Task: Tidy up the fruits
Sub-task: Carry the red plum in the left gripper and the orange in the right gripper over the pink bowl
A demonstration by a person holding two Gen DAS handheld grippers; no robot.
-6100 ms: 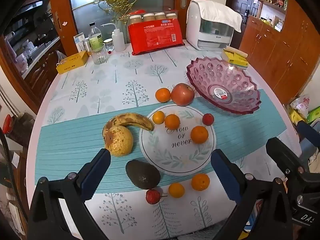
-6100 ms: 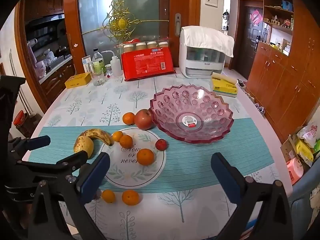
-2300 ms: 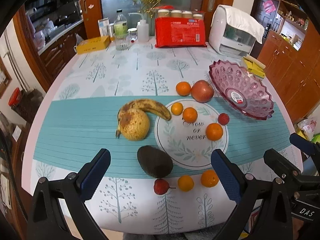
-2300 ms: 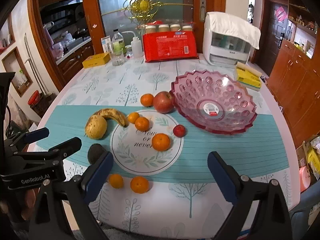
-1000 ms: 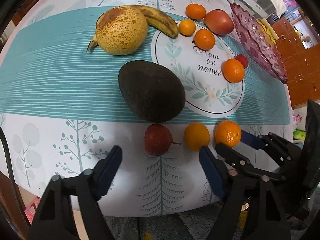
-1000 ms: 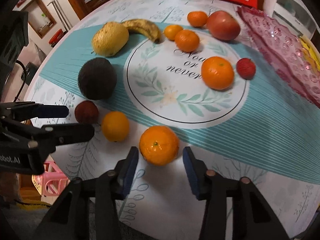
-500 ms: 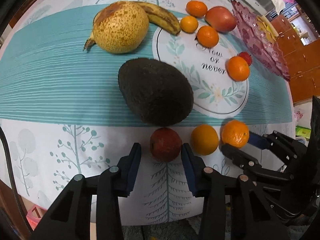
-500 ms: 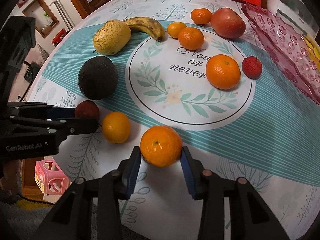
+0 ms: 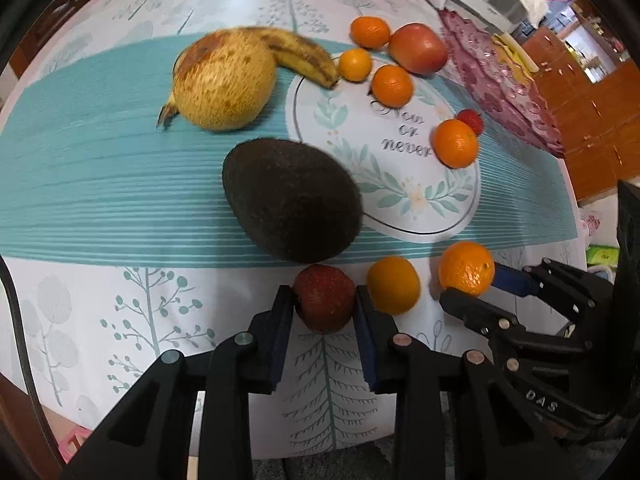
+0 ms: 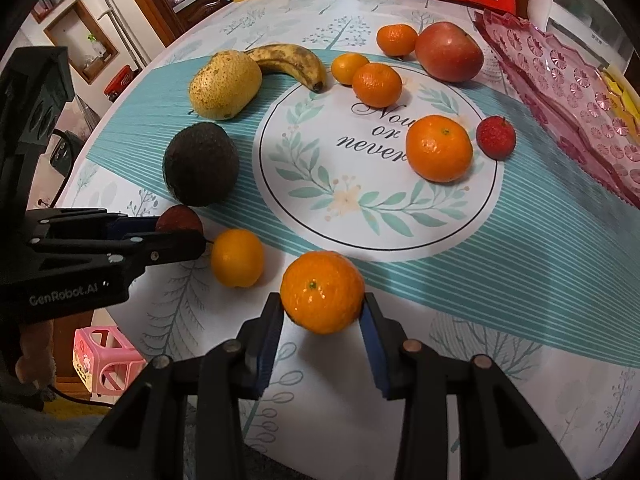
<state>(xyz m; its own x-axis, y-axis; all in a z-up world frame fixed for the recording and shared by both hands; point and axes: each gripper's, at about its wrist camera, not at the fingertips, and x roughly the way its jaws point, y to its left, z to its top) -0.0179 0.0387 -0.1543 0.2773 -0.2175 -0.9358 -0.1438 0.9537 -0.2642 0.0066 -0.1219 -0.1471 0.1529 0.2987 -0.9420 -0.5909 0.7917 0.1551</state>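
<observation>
My left hand-held gripper (image 9: 324, 304) grips the red fruit (image 9: 324, 298); my right hand-held gripper (image 10: 322, 310) grips the mandarin (image 10: 322, 291), both low over the surface (image 10: 460, 380). I judge each should lift straight before swinging to the bowl (image 10: 568, 96), far right ahead. An orange (image 10: 237, 257) sits just between the grippers; the avocado (image 9: 292, 200) touches the red fruit ahead.

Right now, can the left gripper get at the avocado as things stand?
Probably not yet. The left gripper has its jaws shut on the small red fruit, which sits directly between it and the avocado. It would have to release that fruit first.
</observation>
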